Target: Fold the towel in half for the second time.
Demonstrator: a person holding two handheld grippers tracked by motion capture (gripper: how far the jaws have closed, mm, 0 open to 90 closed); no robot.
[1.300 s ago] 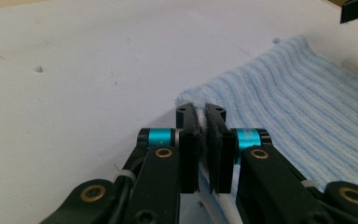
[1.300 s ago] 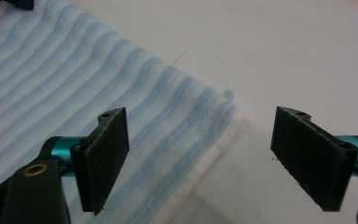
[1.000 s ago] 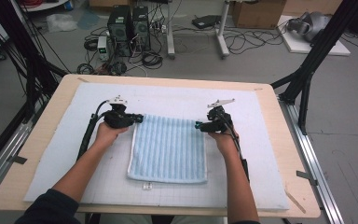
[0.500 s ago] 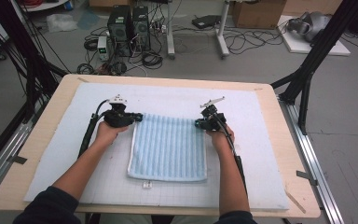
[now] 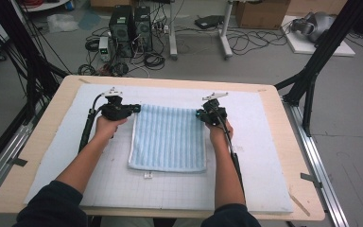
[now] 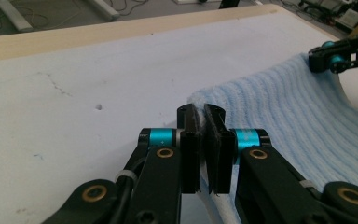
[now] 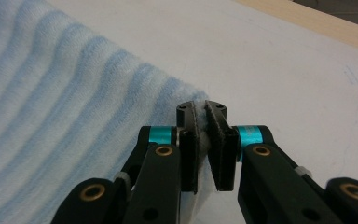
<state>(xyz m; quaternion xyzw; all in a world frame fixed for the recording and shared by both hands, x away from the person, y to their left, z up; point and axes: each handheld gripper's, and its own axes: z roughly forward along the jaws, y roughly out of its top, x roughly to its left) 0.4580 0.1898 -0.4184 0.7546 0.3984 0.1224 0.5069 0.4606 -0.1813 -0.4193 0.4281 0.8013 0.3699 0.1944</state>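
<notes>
grey concrete floor stretches behind the wooden table [image 5: 283, 142], where computer towers [image 5: 130, 23] and tangled cables [image 5: 246, 40] sit among black frame legs; a white mat [image 5: 260, 165] printed with a faint grid covers most of the tabletop. on that mat lies a light blue striped towel [image 5: 169, 138], spread roughly flat in the middle, its far edge toward the room and its near edge toward me, with a small white tag just beside the near hem. i hold my left gripper [image 5: 131, 109] at the towel's far left corner, my left hand [image 5: 108, 126] wrapped behind it, dark sleeve at the bottom of the high view and a black cable trailing back along my forearm. in the left gripper view my left gripper's [image 6: 203, 122] jaws are pressed together on the towel's [image 6: 298, 121] corner, the ribbed cloth rising slightly from the mat into the pinch. my right gripper [image 5: 203, 115] sits at the far right corner, my right hand [image 5: 220, 134] behind it, a grey three-cornered plate on top. in the right gripper view its [image 7: 202, 117] jaws are pinching the corner of the towel [image 7: 65, 116], a sliver of pale fabric showing between the black pads, the white mat [image 7: 298, 79] beyond. farther off in the left gripper view, the right gripper [image 6: 318, 61] touches the opposite corner, the cloth lifted a little there.
</notes>
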